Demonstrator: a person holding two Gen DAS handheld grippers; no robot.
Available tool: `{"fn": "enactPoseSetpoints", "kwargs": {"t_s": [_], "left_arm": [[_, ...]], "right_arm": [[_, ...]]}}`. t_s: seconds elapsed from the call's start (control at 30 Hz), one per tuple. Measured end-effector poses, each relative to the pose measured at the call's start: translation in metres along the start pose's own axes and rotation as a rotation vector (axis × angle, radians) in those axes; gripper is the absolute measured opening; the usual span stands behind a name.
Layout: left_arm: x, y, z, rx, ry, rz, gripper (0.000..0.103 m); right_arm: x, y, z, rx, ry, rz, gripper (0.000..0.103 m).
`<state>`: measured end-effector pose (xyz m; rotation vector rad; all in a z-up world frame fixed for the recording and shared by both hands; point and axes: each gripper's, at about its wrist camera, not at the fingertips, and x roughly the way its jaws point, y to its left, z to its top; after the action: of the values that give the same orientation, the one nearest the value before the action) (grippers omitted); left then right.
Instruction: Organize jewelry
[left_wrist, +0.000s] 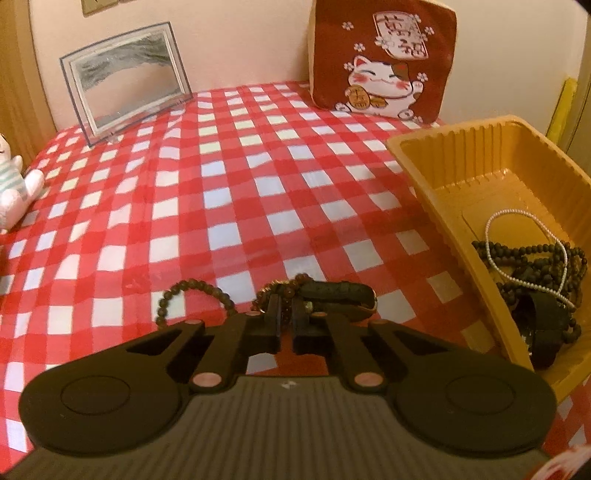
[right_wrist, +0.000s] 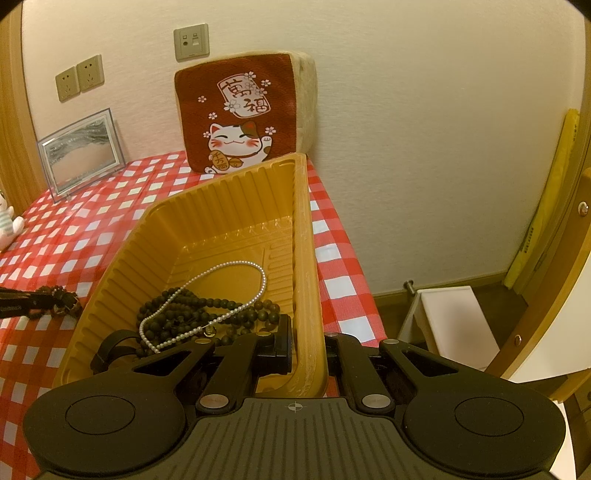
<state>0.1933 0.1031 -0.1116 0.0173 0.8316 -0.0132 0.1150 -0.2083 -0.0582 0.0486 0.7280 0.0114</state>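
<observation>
Middle of the desk (left_wrist: 258, 192) is wide open checkered cloth, easy passage. The back edge is blocked by a glass frame (left_wrist: 125, 77) and a cat cushion (left_wrist: 384, 59); the yellow tray (left_wrist: 461, 173) walls off the right edge, and a plush toy (left_wrist: 14, 181) sits at the left edge.

left gripper (left_wrist: 285, 321) fingers: bead bracelet (left_wrist: 284, 295) between them, on the tablecloth (left_wrist: 221, 184) | tray (left_wrist: 461, 177) to their right, pearl strand (right_wrist: 221, 295) and dark beads (right_wrist: 177, 314) inside | right gripper (right_wrist: 306, 350) fingers: straddle the tray's near wall | cushion (right_wrist: 236, 114) beyond tray
</observation>
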Motion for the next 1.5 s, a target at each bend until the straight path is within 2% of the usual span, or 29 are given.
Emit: {"fn": "enactPoseSetpoints", "kwargs": {"t_s": [0.4, 0.67, 0.8, 1.07, 1.27, 1.5], "left_arm": [[-0.040, 0.031, 0.032, -0.042, -0.108, 0.033, 0.004], [-0.071, 0.027, 0.050, -0.046, -0.170, -0.015, 0.004], [-0.086, 0.014, 0.058, -0.033, -0.192, -0.070, 0.004], [-0.102, -0.032, 0.062, 0.016, -0.196, -0.239, 0.004], [-0.102, -0.074, 0.061, 0.047, -0.172, -0.383, 0.004], [-0.092, -0.120, 0.055, 0.066, -0.115, -0.512, 0.003]], "right_arm": [[0.001, 0.000, 0.000, -0.001, 0.000, 0.000, 0.005], [0.002, 0.000, 0.000, -0.001, -0.003, 0.001, 0.005], [0.002, 0.000, 0.000, -0.002, -0.004, 0.001, 0.005], [0.001, 0.000, 0.000, -0.001, -0.005, 0.001, 0.005], [-0.001, 0.002, 0.002, -0.004, -0.009, 0.002, 0.005], [-0.002, 0.002, 0.005, -0.003, -0.012, 0.006, 0.005]]}}
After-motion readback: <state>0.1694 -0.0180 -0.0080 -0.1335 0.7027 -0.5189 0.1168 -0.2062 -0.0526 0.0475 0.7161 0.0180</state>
